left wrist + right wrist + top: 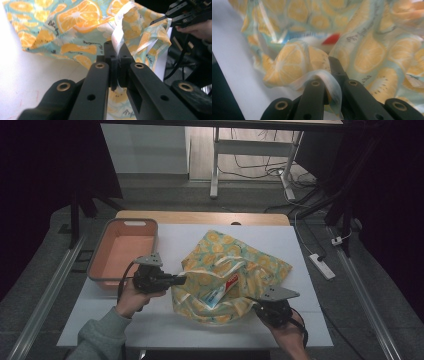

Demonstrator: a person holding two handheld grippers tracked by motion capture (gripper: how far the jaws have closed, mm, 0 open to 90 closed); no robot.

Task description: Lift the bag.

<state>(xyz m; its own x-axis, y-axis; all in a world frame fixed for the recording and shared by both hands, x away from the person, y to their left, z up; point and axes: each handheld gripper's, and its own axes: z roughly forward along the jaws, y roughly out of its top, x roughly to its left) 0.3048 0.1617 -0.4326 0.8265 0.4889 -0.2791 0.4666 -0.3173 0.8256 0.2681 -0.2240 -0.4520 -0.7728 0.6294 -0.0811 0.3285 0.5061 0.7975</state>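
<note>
I have the orange-slice print bag (pixel 220 270) lying on the white bench (pixel 300 245), its mouth pulled open toward me. Inside the bag I can see a tube (pixel 222 292) with a red patch and some blue on it; it lies slanted, its long axis running from near me and to the left up toward the far right of the bag. Just left of the bag sits a pink bin (pixel 100 255) with a grey rim, with nothing visible inside it.

My left tongs (pixel 180 280) are pressed together on a pale ribbon handle (pixel 118 32) at the bag's left edge; in the left gripper view the strap runs straight down between the jaws. My right tongs (pixel 256 304) are clamped on the other pale handle loop (pixel 327 80) at the bag's near right edge, the strap curling over the jaws in the right gripper view. The bag itself spreads widest from its near left edge to its far right corner.

The bench top is a white sheet over a wooden board (pixel 200 216) that shows beyond the bag. Beyond the bag, on the grey floor, stands a desk frame (pixel 215 165) with cables, and to the bag's right lies a white power strip (pixel 322 266).
</note>
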